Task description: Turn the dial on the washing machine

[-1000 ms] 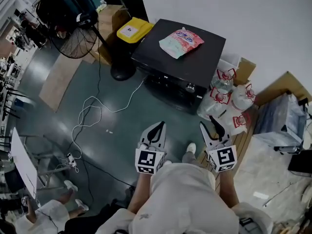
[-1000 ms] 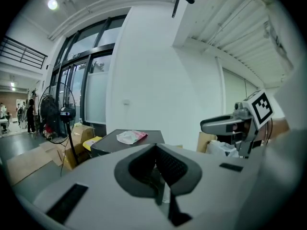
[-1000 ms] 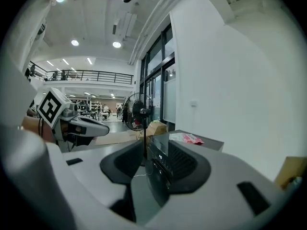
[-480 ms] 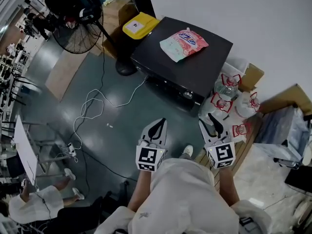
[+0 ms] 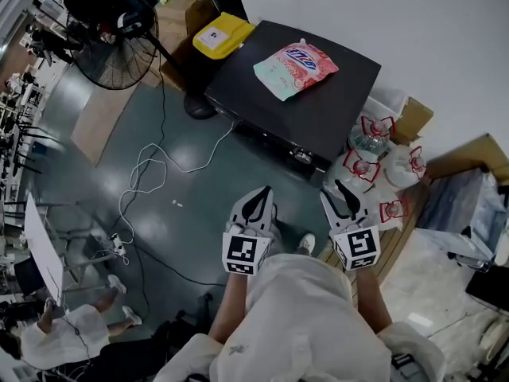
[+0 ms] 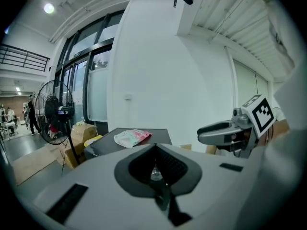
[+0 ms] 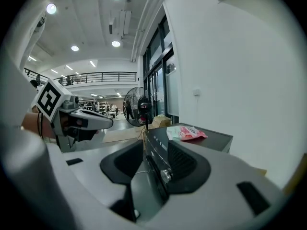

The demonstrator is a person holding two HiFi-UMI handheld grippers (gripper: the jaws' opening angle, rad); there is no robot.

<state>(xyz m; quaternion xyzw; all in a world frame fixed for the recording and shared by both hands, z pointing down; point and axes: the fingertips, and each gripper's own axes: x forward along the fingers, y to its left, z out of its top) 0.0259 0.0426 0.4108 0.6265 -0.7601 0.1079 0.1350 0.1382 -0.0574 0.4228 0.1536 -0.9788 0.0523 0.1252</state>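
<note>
The left claw and right claw, both pressed together and empty, have come a little nearer the washing machine. Its dial sits on the front, apart from them.

The head view looks steeply down from above the person onto the floor and the washing machine ahead. Cameras on the left gripper and right gripper look almost level along their fingers toward that machine from well back. All three views share its top and the pink pouch.
</note>
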